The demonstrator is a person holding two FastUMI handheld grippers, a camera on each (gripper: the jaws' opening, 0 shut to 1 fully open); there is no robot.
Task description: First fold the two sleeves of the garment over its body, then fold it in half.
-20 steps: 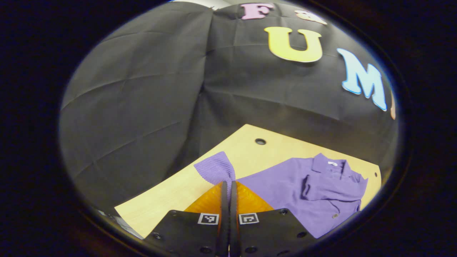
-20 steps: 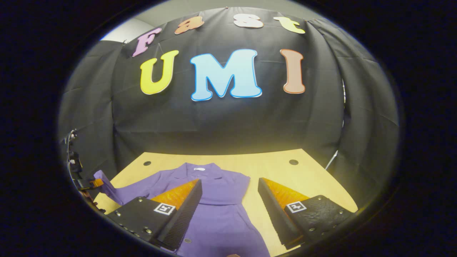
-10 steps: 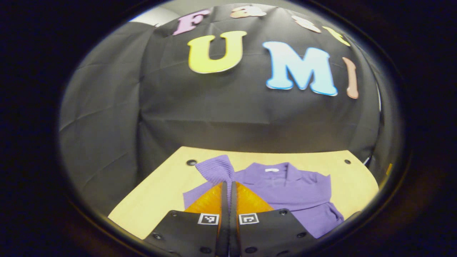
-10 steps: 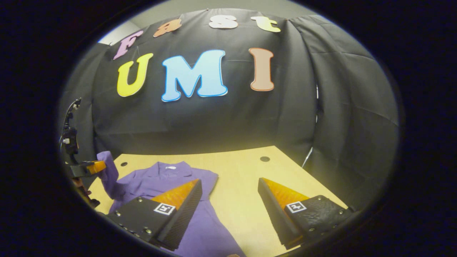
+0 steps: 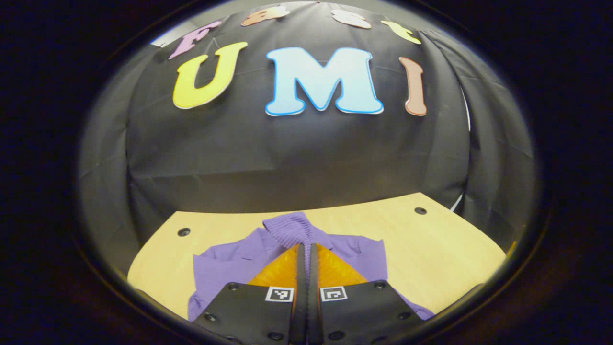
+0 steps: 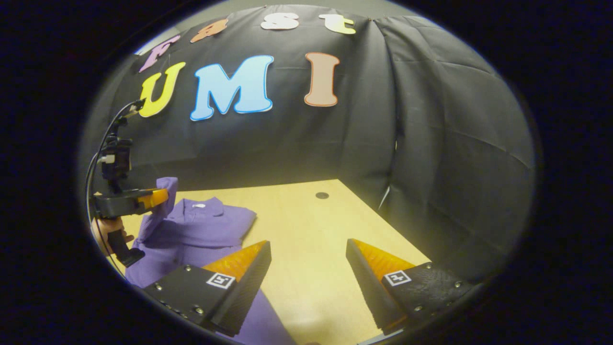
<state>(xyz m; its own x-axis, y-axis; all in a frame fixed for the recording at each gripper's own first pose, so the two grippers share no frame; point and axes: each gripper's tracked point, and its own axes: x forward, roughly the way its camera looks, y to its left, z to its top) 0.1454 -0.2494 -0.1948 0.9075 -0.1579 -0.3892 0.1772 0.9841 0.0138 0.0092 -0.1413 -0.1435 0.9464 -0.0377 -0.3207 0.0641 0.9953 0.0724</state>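
A purple collared garment (image 6: 201, 230) lies flat on the wooden table (image 6: 306, 225). My left gripper (image 5: 306, 247) is shut on its ribbed sleeve cuff (image 5: 289, 229) and holds the cuff up over the garment's body (image 5: 225, 268). In the right gripper view that same left gripper (image 6: 160, 196) hangs at the far left with the lifted sleeve (image 6: 160, 206) draped from it, a hand below it. My right gripper (image 6: 309, 244) stands open above bare table, to the right of the garment, with nothing between its fingers.
Black cloth walls close the table's back and right sides. Small dark holes (image 6: 322, 195) (image 5: 183, 232) (image 5: 420, 211) mark the tabletop near its far edge. Bare wood stretches to the right of the garment. A cable (image 6: 103, 143) runs up from the left gripper.
My left gripper has carried the sleeve cuff from the table's left side to above the garment's body. The right gripper view has swung rightward, away from the garment, still open.
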